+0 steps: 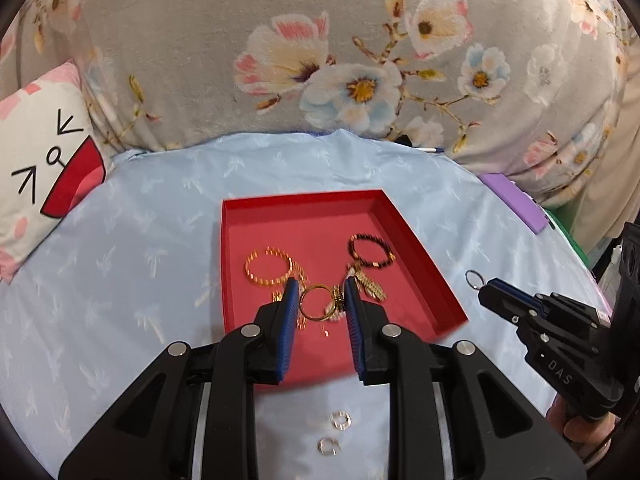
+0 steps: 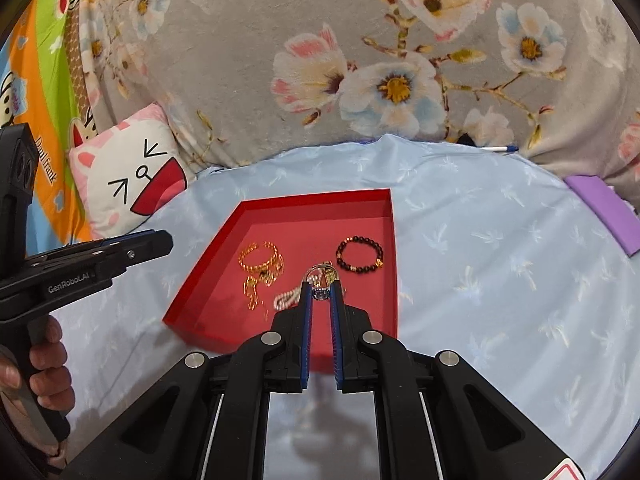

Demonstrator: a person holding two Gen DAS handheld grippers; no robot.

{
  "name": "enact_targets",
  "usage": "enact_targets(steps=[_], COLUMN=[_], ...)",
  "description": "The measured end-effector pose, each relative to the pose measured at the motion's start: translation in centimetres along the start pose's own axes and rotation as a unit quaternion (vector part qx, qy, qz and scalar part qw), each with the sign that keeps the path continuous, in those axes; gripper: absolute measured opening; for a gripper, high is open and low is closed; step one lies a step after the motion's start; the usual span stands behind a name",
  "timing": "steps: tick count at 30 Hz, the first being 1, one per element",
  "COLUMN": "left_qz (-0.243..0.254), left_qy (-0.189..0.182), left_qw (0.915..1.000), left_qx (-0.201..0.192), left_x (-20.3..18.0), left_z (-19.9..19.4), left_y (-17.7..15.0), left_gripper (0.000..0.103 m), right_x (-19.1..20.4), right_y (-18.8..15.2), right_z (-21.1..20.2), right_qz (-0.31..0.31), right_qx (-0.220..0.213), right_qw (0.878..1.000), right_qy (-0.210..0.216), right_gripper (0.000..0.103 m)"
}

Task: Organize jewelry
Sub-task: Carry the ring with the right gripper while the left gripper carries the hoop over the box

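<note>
Right gripper carrying a ring toward the red tray.
Your tray (image 2: pixel 224 304) sits mid-frame; the left gripper (image 1: pixel 320 292) holds a gold ring (image 1: pixel 314 302), and the right gripper (image 2: pixel 320 292) pinches a small ring (image 2: pixel 321 276) over the tray's right part.

The left gripper (image 1: pixel 319 286) fingers hide part of the jewelry heap in the red tray (image 1: pixel 240 260). The purple pad (image 2: pixel 612 208) is partly covered by the floral blanket (image 2: pixel 320 20). A hand (image 2: pixel 44 368) is cut off at left.
</note>
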State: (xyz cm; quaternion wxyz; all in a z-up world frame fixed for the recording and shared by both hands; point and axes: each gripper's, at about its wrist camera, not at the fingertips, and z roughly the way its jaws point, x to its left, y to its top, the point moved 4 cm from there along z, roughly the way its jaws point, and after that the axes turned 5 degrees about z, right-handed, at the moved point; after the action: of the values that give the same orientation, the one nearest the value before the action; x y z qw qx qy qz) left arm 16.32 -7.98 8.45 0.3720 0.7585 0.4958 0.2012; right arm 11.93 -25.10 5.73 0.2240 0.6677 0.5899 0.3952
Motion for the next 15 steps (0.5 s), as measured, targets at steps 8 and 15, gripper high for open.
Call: enact_targets(steps=[8,15], left_qz=[-0.012,-0.015], left_qy=[0.012,0.016], left_qw=[0.9992,0.9972], left_qx=[0.036,0.072], left_x=[0.6,0.6], left_z=[7.1,12.1], left_y=[2.6,2.2], left_gripper=[0.023,0.023], right_x=[-0.7,-1.8], right_y=[0.9,0.7], right_z=[6.0,9.4], right_qz=[0.000,0.004], right_qx=[0.034,0.055], right_qw=[0.999,0.998], right_qy=[-0.009,-0.019], right_gripper=[0.008,0.008])
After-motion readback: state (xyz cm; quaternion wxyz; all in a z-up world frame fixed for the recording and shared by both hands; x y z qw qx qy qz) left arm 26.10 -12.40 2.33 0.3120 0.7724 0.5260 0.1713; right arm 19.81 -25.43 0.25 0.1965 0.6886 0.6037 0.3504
